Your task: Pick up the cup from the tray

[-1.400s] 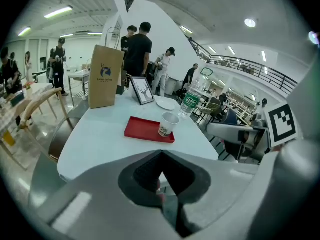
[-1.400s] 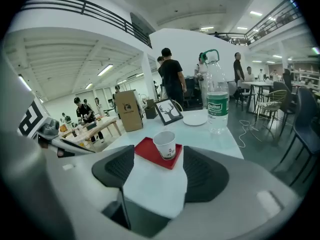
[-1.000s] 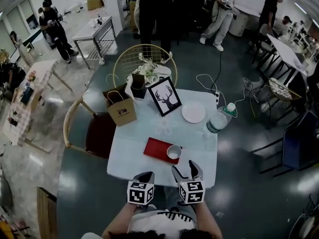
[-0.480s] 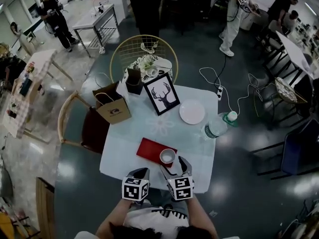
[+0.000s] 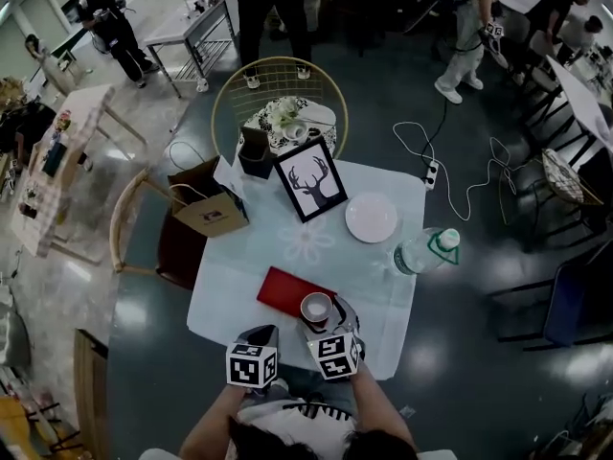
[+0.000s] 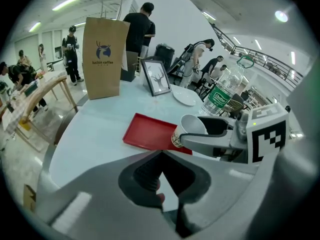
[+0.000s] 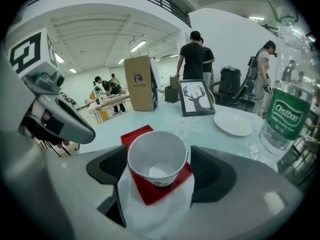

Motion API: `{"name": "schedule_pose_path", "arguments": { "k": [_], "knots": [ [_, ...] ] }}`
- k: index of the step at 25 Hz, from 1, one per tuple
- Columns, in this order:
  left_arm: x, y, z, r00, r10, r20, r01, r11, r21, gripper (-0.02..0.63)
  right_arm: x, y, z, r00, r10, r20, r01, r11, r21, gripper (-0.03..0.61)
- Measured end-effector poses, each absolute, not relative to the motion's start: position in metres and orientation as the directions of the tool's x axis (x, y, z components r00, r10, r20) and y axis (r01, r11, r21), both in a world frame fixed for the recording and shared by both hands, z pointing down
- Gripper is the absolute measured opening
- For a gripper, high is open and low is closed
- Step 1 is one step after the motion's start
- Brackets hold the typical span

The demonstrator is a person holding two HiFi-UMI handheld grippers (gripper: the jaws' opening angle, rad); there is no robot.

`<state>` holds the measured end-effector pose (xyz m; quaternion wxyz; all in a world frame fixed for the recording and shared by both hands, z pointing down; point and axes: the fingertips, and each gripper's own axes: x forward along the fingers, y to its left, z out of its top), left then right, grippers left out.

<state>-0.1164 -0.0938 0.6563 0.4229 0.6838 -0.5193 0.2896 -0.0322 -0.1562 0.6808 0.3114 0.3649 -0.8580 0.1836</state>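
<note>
Surface (image 5: 239,281): pale round top, carrying a tray, a plate, a framed picture, a paper bag and a water bottle.
Tray (image 5: 281,290): red, flat, lying near my edge of the surface.
Right tongs (image 5: 328,322): released. The jaws had just been opening, and they stood one on each side of the cup, very near its wall but not pressing it.
Left tongs (image 6: 162,154): clenched on nothing, tips together, held beside the right tongs and clear of the tray.
Cup (image 7: 158,159): white paper, empty, upright on the tray's near corner, between my right jaws.
Step, as judged: reach done, squeeze and lift not yet made.
Risk 1: one pad meeting the wall first would push the light cup over, or off the tray's corner.
Risk 2: too hard a squeeze would buckle the thin paper wall.
Risk 3: a low jaw tip catching the tray's rim would drag the tray along.
</note>
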Motion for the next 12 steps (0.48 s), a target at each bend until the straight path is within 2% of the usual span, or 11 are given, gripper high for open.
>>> {"name": "schedule_pose_path", "arguments": {
  "k": [4,12],
  "knots": [
    [-0.111,-0.100,0.661,0.277,-0.451,0.848,-0.961,-0.148,0.235,0.000,-0.038,-0.162,0.690,-0.543,-0.506,0.670,-0.693,0.720,-0.018,0.417],
    [-0.115,-0.107,0.666,0.266,-0.440,0.857,-0.964,-0.121,0.237,0.000,-0.048,-0.169,0.692,-0.575,-0.491,0.654,-0.670,0.742,-0.033,0.413]
  ]
}}
